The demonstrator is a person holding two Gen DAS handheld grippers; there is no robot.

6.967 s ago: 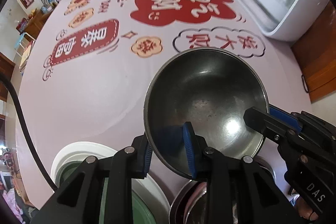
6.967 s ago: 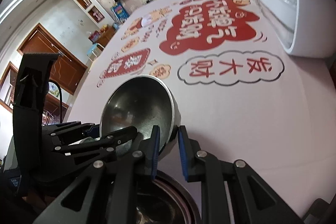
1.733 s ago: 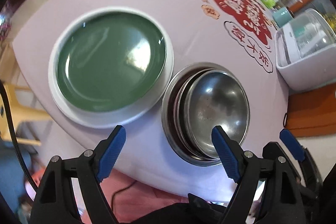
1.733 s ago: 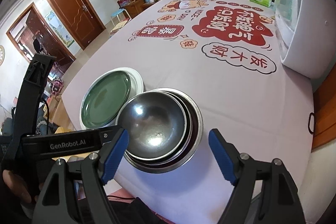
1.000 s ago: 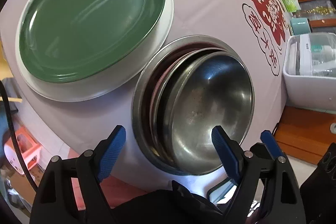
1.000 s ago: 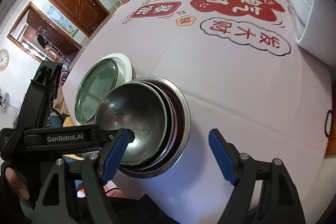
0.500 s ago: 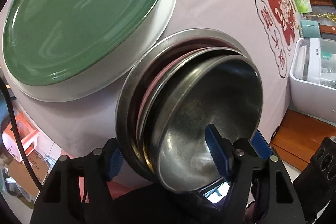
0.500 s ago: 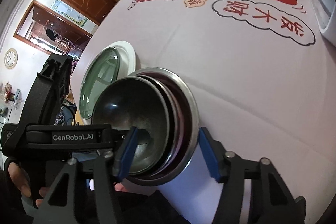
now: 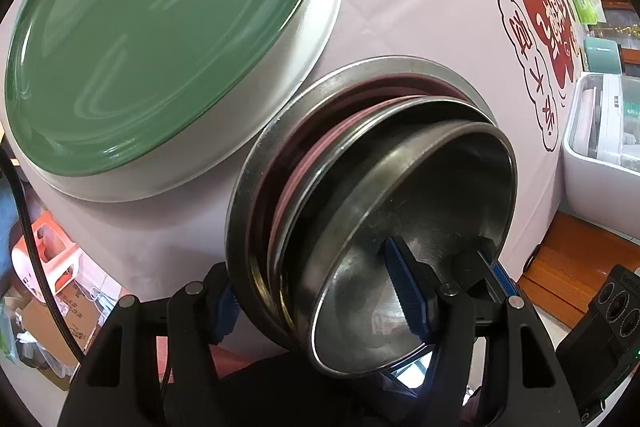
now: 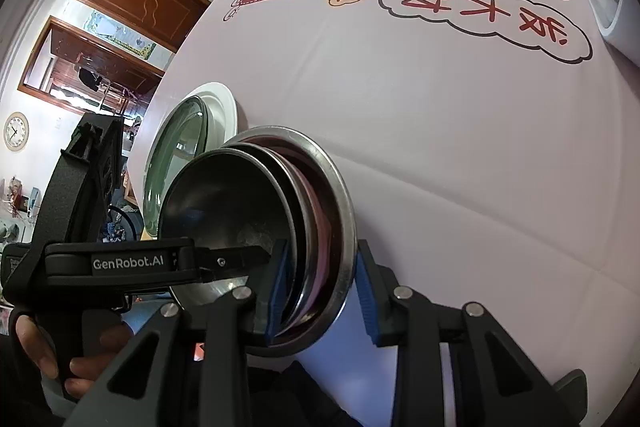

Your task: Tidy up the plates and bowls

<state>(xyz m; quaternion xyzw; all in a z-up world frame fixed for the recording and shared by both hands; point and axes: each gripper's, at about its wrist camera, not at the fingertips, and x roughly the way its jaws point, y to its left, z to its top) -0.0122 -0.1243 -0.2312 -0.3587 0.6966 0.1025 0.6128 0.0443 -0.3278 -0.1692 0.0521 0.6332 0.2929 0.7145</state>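
Note:
A stack of steel bowls [image 9: 420, 211] with a dark pink bowl [image 9: 304, 163] between them sits near the table's front edge; it also shows in the right wrist view [image 10: 304, 211]. A green plate [image 9: 152, 27] lies on a white plate [image 9: 320, 39] to its left. My left gripper [image 9: 316, 291] straddles the stack's near rim, one pad inside the top bowl and one outside the widest rim. My right gripper [image 10: 320, 287] straddles the near rim the same way. Both sets of jaws have narrowed around the rims; contact is not clear.
The pale tablecloth [image 10: 460, 99] with red and white printed characters stretches beyond the dishes. A white countertop appliance [image 9: 600, 131] stands at the far right edge. The table's front edge runs just under the bowls, with an orange stool [image 9: 44, 259] on the floor below.
Both grippers have moved down and in to the bowl stack and their jaws have narrowed around its near rims. The dishes have not moved.

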